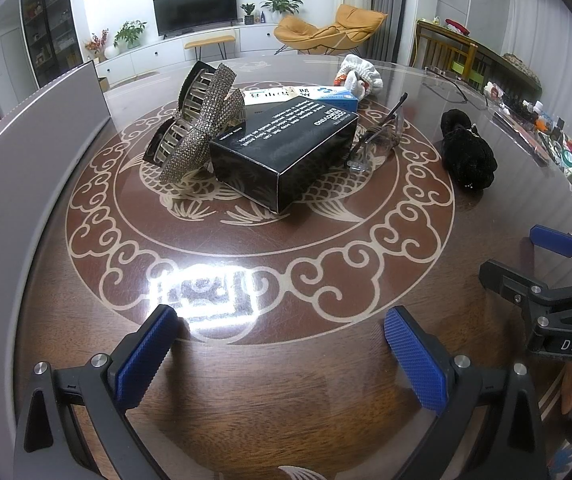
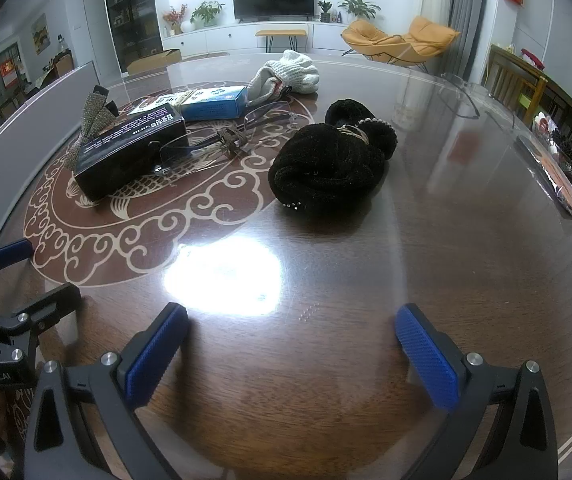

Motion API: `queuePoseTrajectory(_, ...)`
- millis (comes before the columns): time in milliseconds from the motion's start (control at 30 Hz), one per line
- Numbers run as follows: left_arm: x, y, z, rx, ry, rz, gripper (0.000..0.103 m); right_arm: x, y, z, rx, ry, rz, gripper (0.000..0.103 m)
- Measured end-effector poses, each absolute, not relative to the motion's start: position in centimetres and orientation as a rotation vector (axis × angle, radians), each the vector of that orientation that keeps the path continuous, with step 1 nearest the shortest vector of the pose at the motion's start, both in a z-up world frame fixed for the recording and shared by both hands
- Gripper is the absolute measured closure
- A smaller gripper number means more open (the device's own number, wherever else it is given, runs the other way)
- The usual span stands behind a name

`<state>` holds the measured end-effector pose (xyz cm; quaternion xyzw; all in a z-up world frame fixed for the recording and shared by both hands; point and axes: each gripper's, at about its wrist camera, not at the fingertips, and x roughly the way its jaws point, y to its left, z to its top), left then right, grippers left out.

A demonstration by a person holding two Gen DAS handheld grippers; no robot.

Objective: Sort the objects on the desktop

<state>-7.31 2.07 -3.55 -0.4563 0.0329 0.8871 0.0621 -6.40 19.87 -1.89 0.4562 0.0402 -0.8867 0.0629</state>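
Left tongs [image 1: 282,354] and right tongs [image 2: 291,354] both gape wide, holding nothing, hovering side by side, pointing forward.

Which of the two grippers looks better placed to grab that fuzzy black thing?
Probably the right gripper: the black fuzzy item lies almost straight ahead of its open fingers, with bare table between. From the left gripper it sits far off to the side.

The black box [image 2: 130,156] hides most of the sparkly hair clip [image 2: 93,114] behind it. The small print on the box is too tiny to read. The grey board [image 1: 26,152] runs off the left edge.
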Motion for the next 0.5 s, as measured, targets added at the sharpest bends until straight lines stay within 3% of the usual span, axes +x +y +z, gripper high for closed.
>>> queuePoseTrajectory(500,-7.35,2.1,-3.62,-1.378,0.097,2.681,0.0,-6.39,19.84,-1.92,1.378,0.121,-2.68,0.0)
